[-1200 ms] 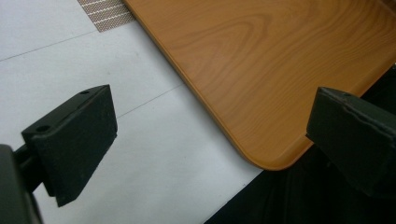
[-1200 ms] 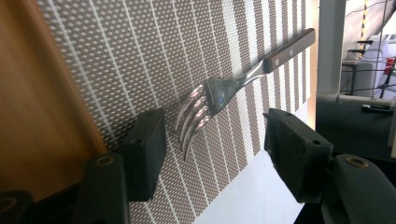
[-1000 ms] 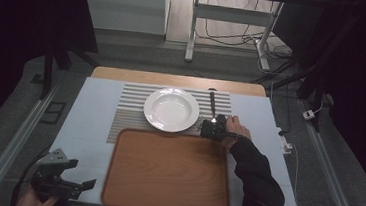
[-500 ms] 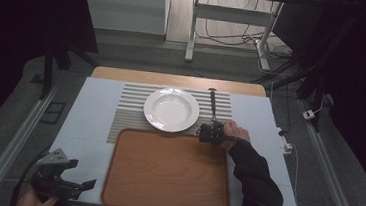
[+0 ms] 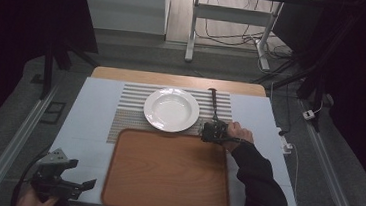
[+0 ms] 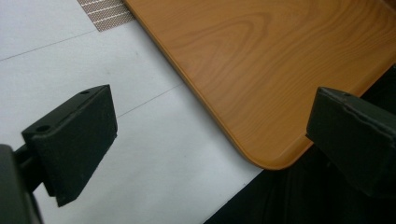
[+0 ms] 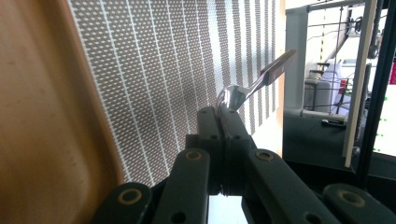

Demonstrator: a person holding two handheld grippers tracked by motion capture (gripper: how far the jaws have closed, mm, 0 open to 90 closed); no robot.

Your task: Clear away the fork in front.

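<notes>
A metal utensil (image 5: 214,103) lies on the striped placemat (image 5: 129,109), right of the white plate (image 5: 171,109), with its dark handle pointing to the far side. My right gripper (image 5: 214,130) is shut on its near end, just past the far right corner of the wooden tray (image 5: 164,174). In the right gripper view the jaws (image 7: 218,115) meet on the shiny end of the utensil (image 7: 261,79), whose handle slants up and away. My left gripper (image 5: 81,177) stands open at the table's near left corner, holding nothing. Its jaws (image 6: 210,130) straddle the near left corner of the tray (image 6: 261,70).
The white table cover (image 5: 89,120) has bare room left of the tray and right of the placemat. The tray holds nothing. A cable and small white box (image 5: 309,114) lie on the floor to the right. Desk legs (image 5: 192,28) stand beyond the table.
The right hand has edged slightly toward the tray's far edge while staying at the utensil's near end. The left gripper has not moved.
</notes>
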